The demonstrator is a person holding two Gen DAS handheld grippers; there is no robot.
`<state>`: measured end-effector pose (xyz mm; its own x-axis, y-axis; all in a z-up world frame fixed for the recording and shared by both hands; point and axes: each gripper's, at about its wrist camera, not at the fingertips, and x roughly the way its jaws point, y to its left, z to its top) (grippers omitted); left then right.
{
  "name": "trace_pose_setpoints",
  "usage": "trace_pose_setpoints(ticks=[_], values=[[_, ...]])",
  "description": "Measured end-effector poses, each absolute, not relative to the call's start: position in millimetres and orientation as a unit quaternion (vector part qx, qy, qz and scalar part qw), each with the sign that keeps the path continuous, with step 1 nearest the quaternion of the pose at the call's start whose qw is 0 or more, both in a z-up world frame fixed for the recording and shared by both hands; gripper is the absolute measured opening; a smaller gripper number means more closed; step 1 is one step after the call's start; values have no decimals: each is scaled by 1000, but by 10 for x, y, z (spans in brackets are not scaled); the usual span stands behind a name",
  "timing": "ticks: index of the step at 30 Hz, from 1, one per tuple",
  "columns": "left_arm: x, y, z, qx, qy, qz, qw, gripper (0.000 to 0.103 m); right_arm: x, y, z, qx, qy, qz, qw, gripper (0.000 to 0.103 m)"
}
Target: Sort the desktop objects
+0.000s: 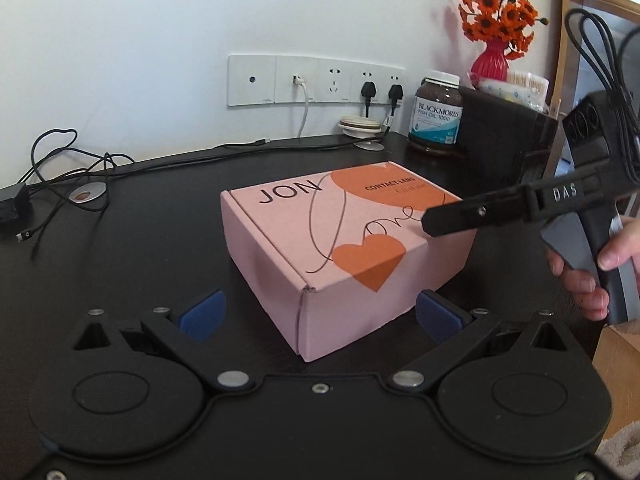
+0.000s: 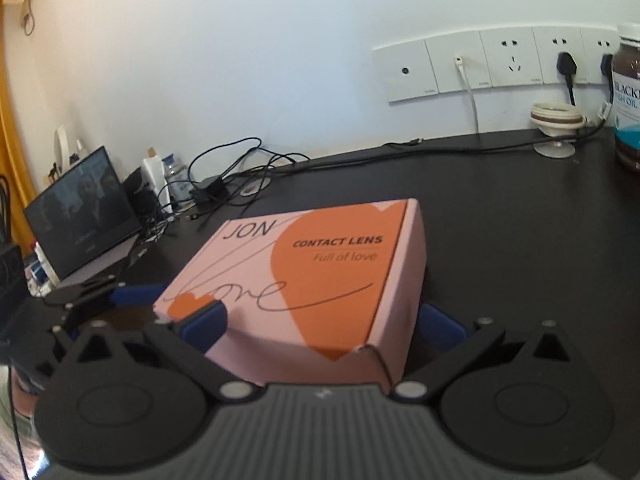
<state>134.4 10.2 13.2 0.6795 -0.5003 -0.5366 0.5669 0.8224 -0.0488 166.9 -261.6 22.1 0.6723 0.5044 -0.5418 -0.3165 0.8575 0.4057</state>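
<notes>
Pink box [image 1: 344,248] on the black desk [image 1: 140,240], between both wide-open tongs: left tongs [image 1: 320,316], right tongs [image 2: 322,326], gripping nothing.

pink box [image 1: 344,248] between tongs, desk [image 1: 140,240] open

desk: black top [image 1: 160,248], against the wall
middle: pink contact lens box [image 1: 344,248]
back right: fish oil jar [image 1: 437,114]
left: messy cables [image 1: 60,160], small laptop [image 2: 86,216]
</notes>
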Motion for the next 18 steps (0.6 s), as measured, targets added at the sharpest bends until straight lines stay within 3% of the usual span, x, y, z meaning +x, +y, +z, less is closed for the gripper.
trace_pose_setpoints(ticks=[18], values=[[1568, -49, 93, 58, 281, -276, 917, 103, 1759, -2582, 180, 157, 360, 231, 890, 102]])
